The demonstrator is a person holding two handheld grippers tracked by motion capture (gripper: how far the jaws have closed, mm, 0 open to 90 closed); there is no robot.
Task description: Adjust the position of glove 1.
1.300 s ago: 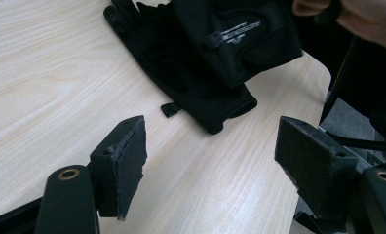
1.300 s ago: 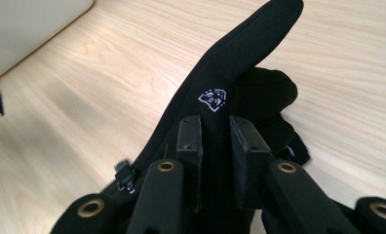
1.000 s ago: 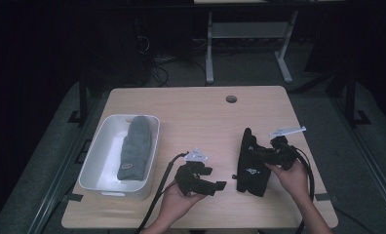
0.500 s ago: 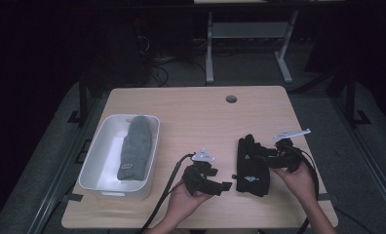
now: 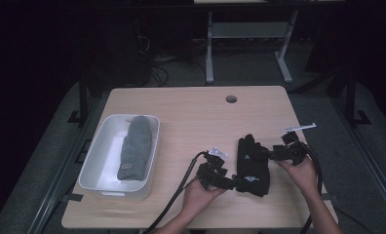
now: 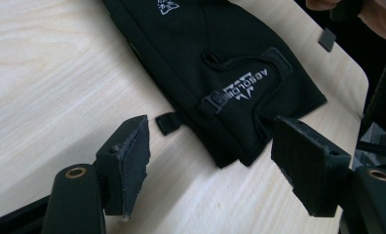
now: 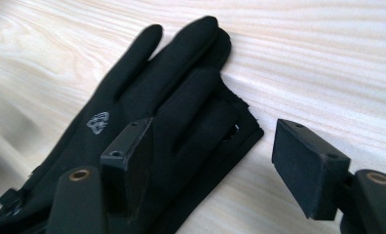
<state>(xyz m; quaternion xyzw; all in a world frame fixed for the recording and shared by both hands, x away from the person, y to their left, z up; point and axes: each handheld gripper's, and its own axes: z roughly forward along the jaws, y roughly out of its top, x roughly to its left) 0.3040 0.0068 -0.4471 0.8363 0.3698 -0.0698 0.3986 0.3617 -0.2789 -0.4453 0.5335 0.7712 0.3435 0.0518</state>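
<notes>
Right gripper (image 5: 274, 152) jaws just opening wide, letting go of black glove (image 5: 252, 165), now lying flat on table (image 5: 191, 112). Left gripper (image 5: 230, 182) gaping, closing slightly, nearing cuff, gripping nothing. Grey glove (image 5: 134, 146) sitting in white bin (image 5: 96, 161); black one likely following.

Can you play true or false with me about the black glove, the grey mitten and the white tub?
1. The black glove lies flat on the wooden table. True.
2. The grey mitten lies on the bare table. False: it lies inside the white tub.
3. The left gripper is squeezing the glove's cuff. False: its jaws stand open, pads off the cuff.
4. The right gripper is open at the glove's fingers. True.
5. The tub is right of the glove. False: left.
</notes>
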